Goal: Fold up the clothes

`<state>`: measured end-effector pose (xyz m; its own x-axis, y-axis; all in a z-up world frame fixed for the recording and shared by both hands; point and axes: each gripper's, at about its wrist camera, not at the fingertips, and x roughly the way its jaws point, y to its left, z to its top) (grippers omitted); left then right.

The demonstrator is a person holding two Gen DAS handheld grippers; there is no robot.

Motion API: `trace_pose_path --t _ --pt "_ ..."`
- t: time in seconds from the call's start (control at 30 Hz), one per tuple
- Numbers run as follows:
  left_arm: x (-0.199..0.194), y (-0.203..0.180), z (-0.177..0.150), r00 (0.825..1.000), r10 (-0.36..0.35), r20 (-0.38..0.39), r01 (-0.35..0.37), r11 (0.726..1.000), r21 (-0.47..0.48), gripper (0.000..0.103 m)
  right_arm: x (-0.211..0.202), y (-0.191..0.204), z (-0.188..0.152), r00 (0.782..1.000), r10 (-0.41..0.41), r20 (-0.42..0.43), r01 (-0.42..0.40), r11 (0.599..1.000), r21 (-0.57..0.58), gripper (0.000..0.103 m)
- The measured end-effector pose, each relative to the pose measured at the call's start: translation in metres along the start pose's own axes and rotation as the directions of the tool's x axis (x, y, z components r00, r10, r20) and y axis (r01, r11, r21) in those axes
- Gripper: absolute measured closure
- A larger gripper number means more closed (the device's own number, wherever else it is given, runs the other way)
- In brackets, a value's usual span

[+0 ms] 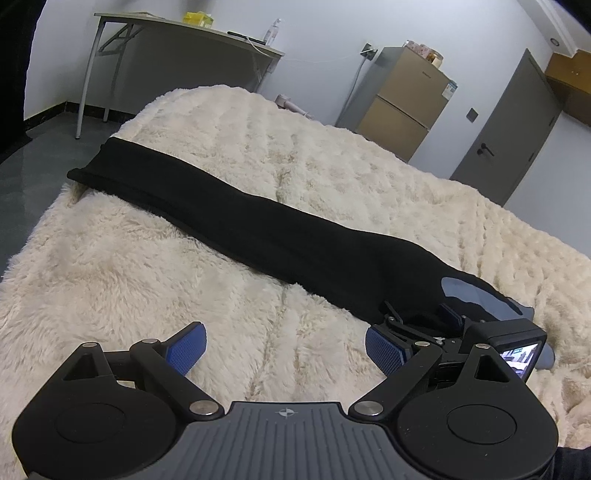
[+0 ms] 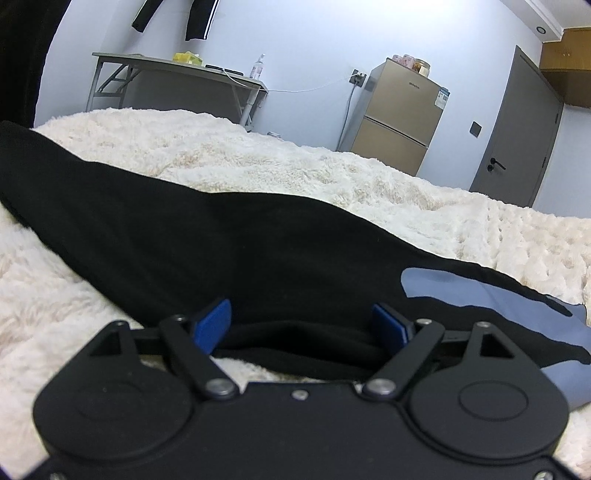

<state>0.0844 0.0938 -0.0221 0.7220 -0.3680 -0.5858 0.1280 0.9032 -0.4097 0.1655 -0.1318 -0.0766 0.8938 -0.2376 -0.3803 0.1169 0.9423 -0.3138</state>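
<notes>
Black garment [image 1: 229,218] folded lengthwise across the bed [image 1: 110,266]; left gripper [image 1: 284,347] and right gripper [image 2: 299,325] jaws wide, so closing shallowly may pinch one layer, spoiling the fold.

pale blue-white walls [image 2: 314,37] enclose the room. a grey folding desk [image 1: 192,29] stands against the far wall, a yellow box [image 1: 198,18] and a clear bottle [image 1: 272,31] on top. to its right, a gold two-door fridge [image 2: 402,114] beside a wall socket [image 2: 356,79], then a grey door [image 2: 517,129]. dark glossy floor [image 1: 33,147] at left; a cream plush bedspread [image 1: 332,166] fills the foreground.
</notes>
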Motion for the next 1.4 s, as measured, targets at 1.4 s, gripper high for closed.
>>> trace_pose_path --t 1.4 --pt "-0.007 0.007 0.002 0.999 -0.003 0.041 0.004 1.000 -0.019 0.012 -0.019 -0.053 0.026 0.990 0.140 -0.031 -0.137 0.986 0.093 0.020"
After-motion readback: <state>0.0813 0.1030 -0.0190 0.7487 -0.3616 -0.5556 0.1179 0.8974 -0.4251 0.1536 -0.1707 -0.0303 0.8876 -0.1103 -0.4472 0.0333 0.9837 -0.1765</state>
